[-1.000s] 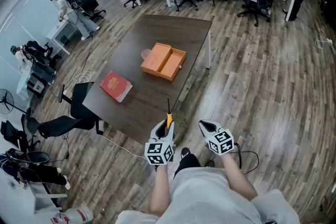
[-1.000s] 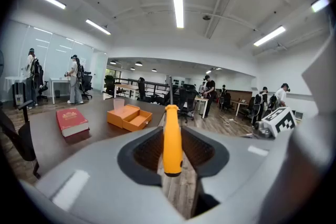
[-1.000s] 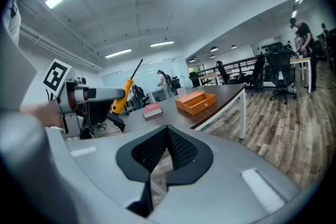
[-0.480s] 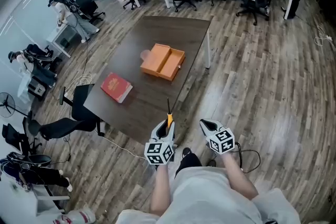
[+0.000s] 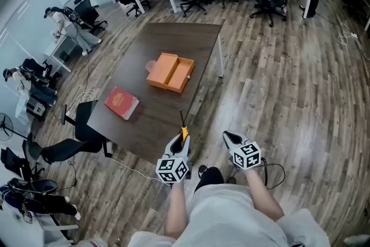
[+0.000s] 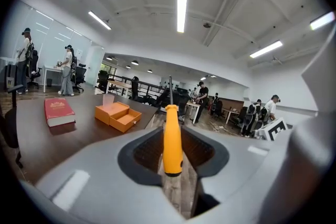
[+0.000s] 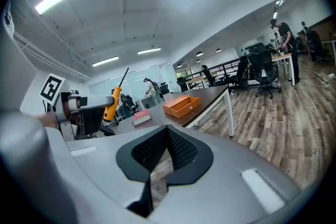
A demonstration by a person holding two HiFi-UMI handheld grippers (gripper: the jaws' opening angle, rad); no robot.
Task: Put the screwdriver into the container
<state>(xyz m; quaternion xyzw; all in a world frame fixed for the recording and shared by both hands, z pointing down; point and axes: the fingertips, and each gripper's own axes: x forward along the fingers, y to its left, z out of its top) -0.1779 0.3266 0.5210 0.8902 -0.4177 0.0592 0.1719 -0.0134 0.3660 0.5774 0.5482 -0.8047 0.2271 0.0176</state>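
Since the earlier frame the head view has swung, so the table (image 5: 173, 37) and all on it sit further left and a little lower in the picture, while both grippers hang in much the same place near the person's body. Here the left gripper (image 5: 181, 144) is clamped on the orange handle of the screwdriver (image 5: 184, 132), its dark shaft pointing ahead toward the orange container (image 5: 170, 72), which lies well apart on the table beside a red book (image 5: 121, 103). The right gripper (image 5: 230, 137) is beside the left, over the floor. The left gripper view shows the handle (image 6: 171, 139) squeezed upright between the jaws, with the container (image 6: 118, 115) far ahead. The right gripper view shows its own jaws pressed together on nothing. The carry probably goes best with a firm hold on the handle and an approach right up to the table edge, then the shaft tilted down so that it lies lengthwise in one compartment before letting go. Count: one screwdriver, one container with two compartments, one book, one table, two grippers.
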